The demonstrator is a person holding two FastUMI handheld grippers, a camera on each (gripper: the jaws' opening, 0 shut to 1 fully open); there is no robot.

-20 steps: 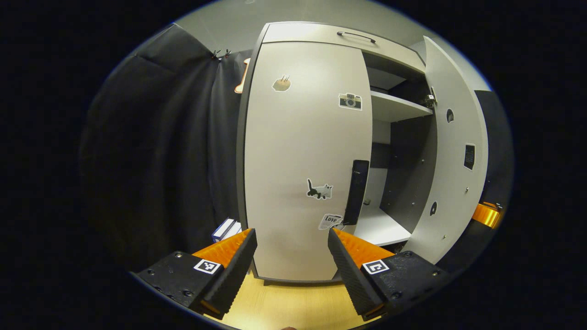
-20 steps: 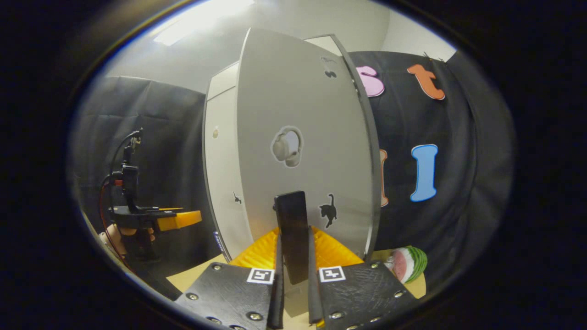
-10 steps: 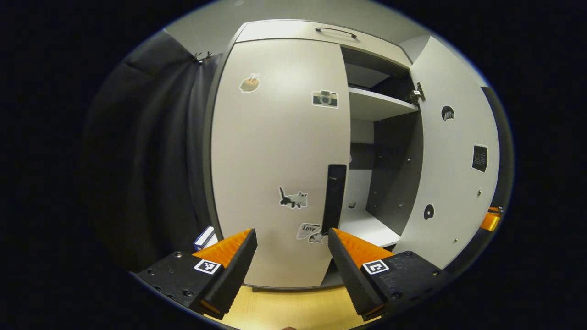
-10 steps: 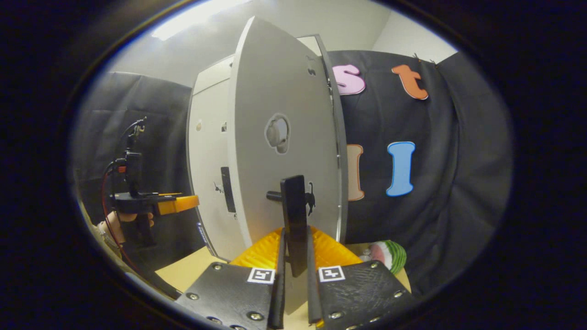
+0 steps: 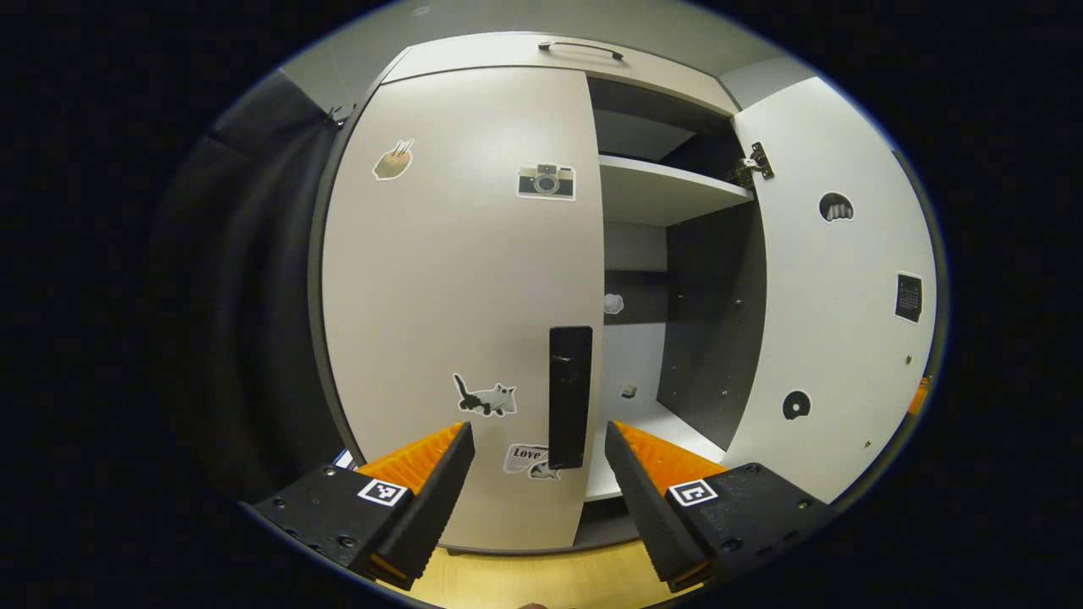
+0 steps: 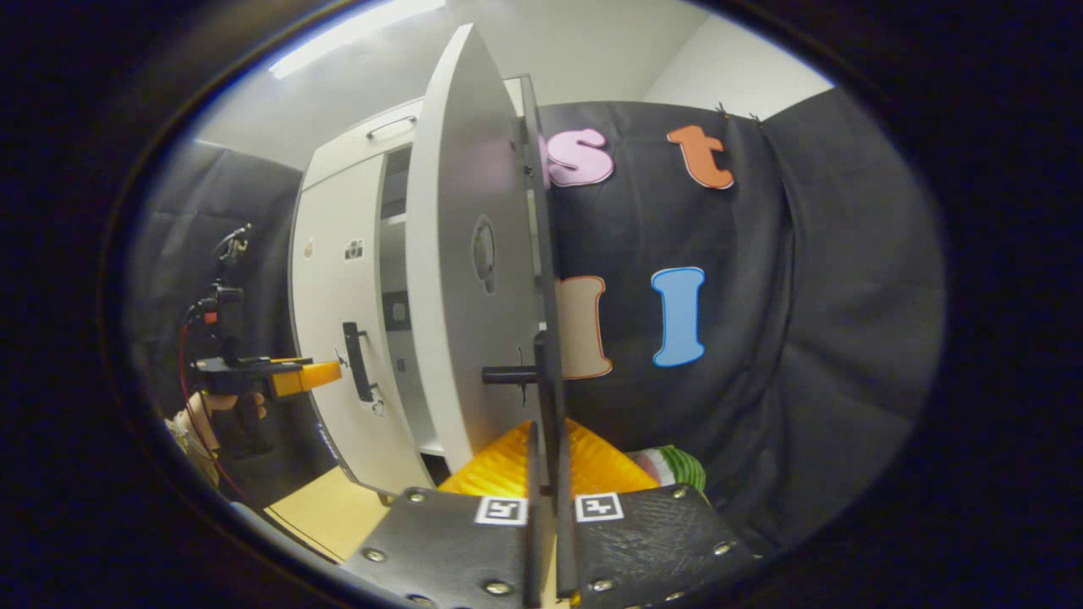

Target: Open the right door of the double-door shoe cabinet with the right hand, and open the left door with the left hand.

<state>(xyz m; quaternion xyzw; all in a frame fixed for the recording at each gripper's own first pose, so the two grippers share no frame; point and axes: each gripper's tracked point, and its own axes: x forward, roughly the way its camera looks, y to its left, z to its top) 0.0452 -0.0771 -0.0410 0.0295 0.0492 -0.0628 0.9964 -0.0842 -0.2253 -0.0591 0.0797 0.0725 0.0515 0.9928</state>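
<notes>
At right door handle (image 6: 550, 397), right hand-held gripper (image 6: 546, 541) clamped, door swung wider; left hand-held gripper (image 5: 539, 474) agape, nearing left door handle (image 5: 569, 396).

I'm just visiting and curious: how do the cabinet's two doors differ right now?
The right door is swung wide open, while the left door is shut. The right gripper is clamped on the right door's handle; the left gripper is open, short of the left door's handle. Both doors are pale with stickers and dark handles.
</notes>
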